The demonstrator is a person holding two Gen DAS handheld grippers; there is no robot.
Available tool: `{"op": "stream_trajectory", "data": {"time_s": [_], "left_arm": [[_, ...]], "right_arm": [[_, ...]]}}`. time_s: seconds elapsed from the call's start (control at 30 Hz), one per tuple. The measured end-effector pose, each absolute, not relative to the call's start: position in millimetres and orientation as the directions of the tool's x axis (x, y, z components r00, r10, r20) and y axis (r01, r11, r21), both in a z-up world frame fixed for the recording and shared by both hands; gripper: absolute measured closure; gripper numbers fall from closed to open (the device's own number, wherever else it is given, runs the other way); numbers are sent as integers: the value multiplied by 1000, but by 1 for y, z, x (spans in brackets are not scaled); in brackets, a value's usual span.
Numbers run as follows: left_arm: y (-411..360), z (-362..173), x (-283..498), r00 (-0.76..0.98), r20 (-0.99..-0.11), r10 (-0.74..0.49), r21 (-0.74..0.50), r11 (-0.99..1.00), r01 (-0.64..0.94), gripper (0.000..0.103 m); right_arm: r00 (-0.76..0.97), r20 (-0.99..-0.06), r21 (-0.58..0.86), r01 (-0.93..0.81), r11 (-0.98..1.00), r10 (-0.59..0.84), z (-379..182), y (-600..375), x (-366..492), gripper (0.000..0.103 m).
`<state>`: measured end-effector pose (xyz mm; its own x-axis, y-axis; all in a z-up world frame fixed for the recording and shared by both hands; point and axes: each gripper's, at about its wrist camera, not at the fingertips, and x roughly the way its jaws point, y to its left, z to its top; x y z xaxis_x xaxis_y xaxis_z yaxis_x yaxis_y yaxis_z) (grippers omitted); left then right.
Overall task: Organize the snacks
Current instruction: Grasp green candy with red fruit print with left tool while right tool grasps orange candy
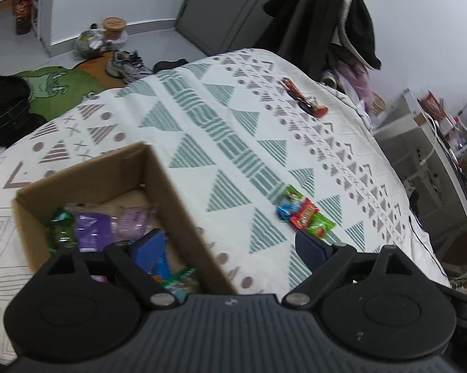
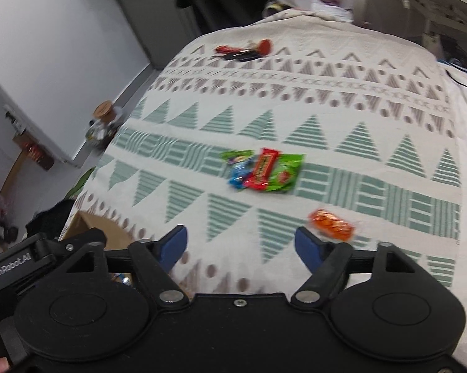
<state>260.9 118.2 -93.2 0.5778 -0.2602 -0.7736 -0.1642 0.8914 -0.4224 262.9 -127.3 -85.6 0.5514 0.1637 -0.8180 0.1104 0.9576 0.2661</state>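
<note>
The open brown cardboard box (image 1: pixel 87 199) on the patterned bedspread (image 1: pixel 233 118) already holds several wrappers, green, purple and blue, so the sorting seems partly done. Left out are a small heap of green, red and blue snack packets (image 2: pixel 264 171), an orange wrapped candy (image 2: pixel 332 224) and red-and-black items (image 2: pixel 244 50) at the far edge. The left gripper (image 1: pixel 233 248), jaws wide apart and empty, straddles the box's right wall, the heap just beyond its right jaw. The right gripper (image 2: pixel 241 245) is equally spread and empty, the orange candy just past its right jaw.

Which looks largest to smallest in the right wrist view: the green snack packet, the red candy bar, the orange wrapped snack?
1. Green snack packet, partly covered by the bar.
2. Red candy bar.
3. Orange wrapped snack.
The last two look nearly alike, and the orange one lies nearer the camera, so that order is unsure.
</note>
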Motion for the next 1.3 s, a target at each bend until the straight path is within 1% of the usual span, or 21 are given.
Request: {"op": "stream_trajectory", "data": {"time_s": [0.23,0.33,0.57,0.63,0.7,0.8,0.83,0.87,0.9,0.93,0.97,1.03,1.1,1.2,1.3], "left_arm": [[83,-89,271,570,-771,-284,-414,904,-109,12],[67,-88,277,566,-766,-305,-416,906,-76,12],[30,-98,294,545,-771,-329,-401,916,-13,12],[20,-103,300,537,-775,-332,-389,921,7,12],[14,-109,305,530,-779,-336,-382,924,24,12],[7,-120,313,522,-786,-331,-367,930,36,13],[6,-124,317,515,-792,-328,-364,931,31,15],[6,-127,319,509,-796,-327,-366,930,26,15],[6,-132,323,502,-800,-328,-368,930,21,19],[5,-135,326,497,-805,-324,-364,931,18,24],[5,-139,329,490,-811,-320,-359,933,16,26],[3,-145,336,474,-819,-324,-359,933,17,39],[1,-150,342,462,-824,-328,-360,933,21,43],[-5,-158,353,452,-829,-330,-356,934,30,44],[-11,-166,363,440,-832,-339,-362,932,34,49]], "right_arm": [[545,-824,286,162,944,156,-89,-167,265,23],[544,-823,308,190,932,162,-94,-181,266,21],[539,-817,390,255,885,205,-121,-212,268,22],[526,-817,430,285,857,236,-131,-222,271,28],[505,-822,461,321,827,263,-143,-230,275,36],[473,-830,488,364,793,294,-160,-236,281,44],[461,-833,497,377,782,307,-167,-237,283,46],[450,-832,510,389,768,325,-173,-238,286,52],[439,-830,523,398,754,344,-178,-238,288,57],[430,-827,536,406,740,363,-183,-239,291,59],[421,-823,548,413,728,381,-188,-239,294,61],[405,-820,558,414,719,404,-195,-237,301,63],[388,-826,553,412,724,410,-202,-234,308,63],[371,-829,552,426,717,418,-212,-236,315,63],[378,-846,521,437,733,376,-216,-243,321,62]]}}
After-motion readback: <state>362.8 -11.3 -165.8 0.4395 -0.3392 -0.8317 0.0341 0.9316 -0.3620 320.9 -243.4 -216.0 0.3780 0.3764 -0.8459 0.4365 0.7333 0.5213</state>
